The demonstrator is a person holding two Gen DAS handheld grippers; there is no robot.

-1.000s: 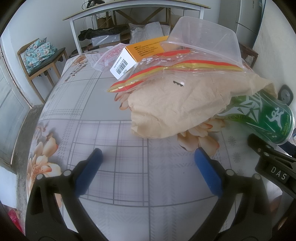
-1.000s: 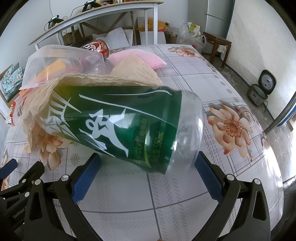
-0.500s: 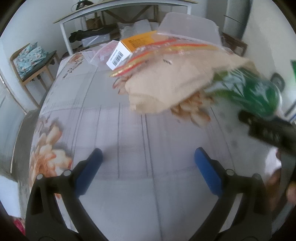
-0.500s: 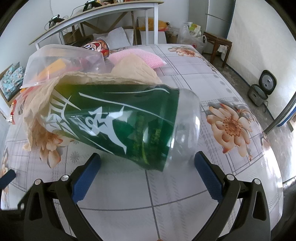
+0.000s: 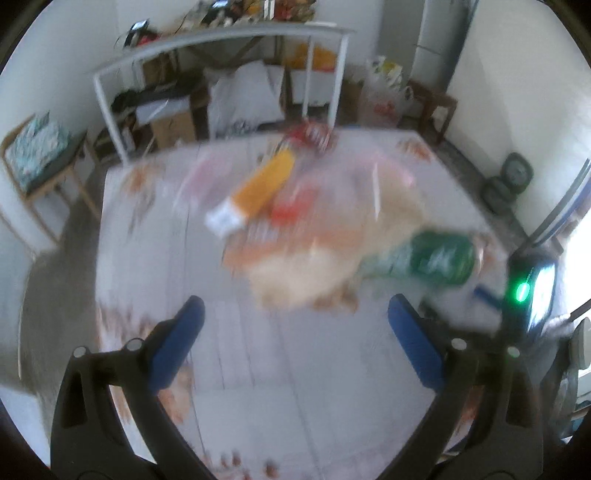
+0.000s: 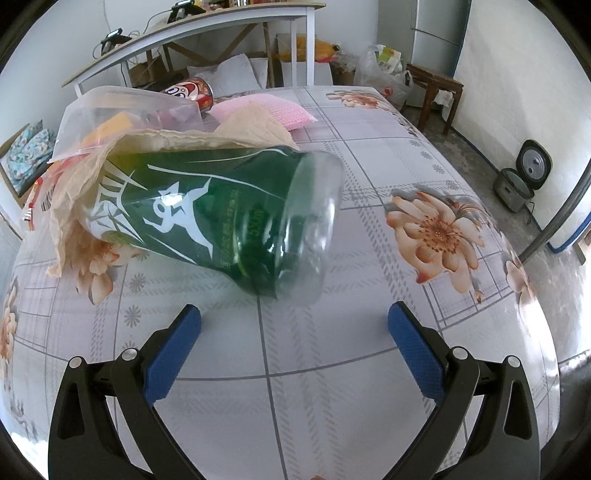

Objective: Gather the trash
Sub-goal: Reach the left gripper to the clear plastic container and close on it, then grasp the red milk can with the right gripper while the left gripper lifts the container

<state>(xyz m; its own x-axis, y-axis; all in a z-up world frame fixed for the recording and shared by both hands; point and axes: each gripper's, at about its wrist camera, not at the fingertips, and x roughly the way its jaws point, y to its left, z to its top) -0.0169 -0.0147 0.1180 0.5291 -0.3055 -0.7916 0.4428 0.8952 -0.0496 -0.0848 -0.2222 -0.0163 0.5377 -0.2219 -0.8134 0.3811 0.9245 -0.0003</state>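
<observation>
A green-labelled plastic bottle (image 6: pixel 221 218) lies on its side on the flowered tablecloth (image 6: pixel 369 295), its top end under crumpled brown paper (image 6: pixel 155 144). My right gripper (image 6: pixel 294 325) is open and empty, just in front of the bottle's clear base. Behind lie a clear plastic container (image 6: pixel 122 107), an orange box (image 6: pixel 110 127), a pink cloth (image 6: pixel 273 107) and a red cup (image 6: pixel 195 92). The left wrist view is blurred: my left gripper (image 5: pixel 293 321) is open and empty above the table, with the bottle (image 5: pixel 436 258), paper (image 5: pixel 314 269) and orange box (image 5: pixel 262 188) ahead.
A white-framed desk (image 6: pixel 207 29) with clutter stands behind the table. A wooden stool (image 6: pixel 436 88) and a rice cooker (image 6: pixel 524 177) are on the floor to the right. A chair with a patterned cushion (image 5: pixel 33 155) stands at the left.
My left gripper has pulled back and up fast, so the trash pile now looks smaller and farther. My right gripper has backed off a little from the bottle, which has rolled slightly.
</observation>
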